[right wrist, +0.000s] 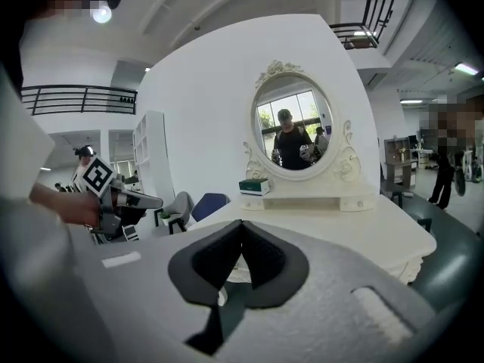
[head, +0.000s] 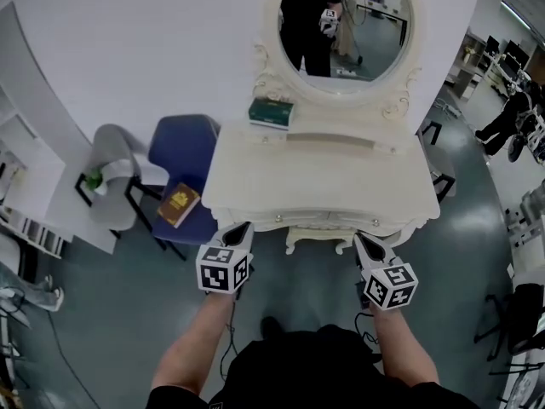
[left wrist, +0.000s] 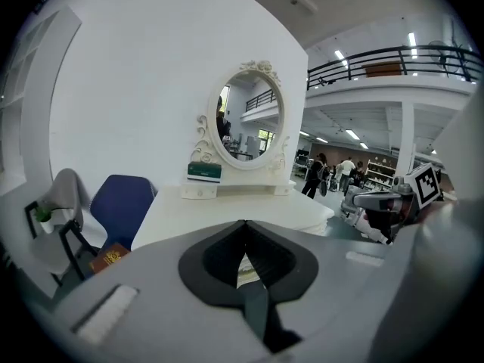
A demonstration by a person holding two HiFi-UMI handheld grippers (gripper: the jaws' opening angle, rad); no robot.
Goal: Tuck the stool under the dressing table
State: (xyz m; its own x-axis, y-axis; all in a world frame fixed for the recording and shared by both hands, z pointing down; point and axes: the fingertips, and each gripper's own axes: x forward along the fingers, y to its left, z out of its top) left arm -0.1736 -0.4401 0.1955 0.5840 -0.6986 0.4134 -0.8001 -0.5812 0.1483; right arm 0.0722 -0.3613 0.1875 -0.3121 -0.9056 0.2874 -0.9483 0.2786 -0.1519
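Judging by centre frame: stool [head: 318, 239] seen tucked under dressing table [head: 315, 177], only front edge and legs visible. Left gripper [head: 242, 230] and right gripper [head: 361, 242] shut, empty, near table front. Task judged essentially done.

- Bright, even overhead light; soft shadows.
- Ceiling strips [left wrist: 412, 40] at 2 o'clock, left gripper view; lamp [right wrist: 102, 12] flares at 11 o'clock, right.
- Both gripper views fisheye, corners black, near foreground soft.
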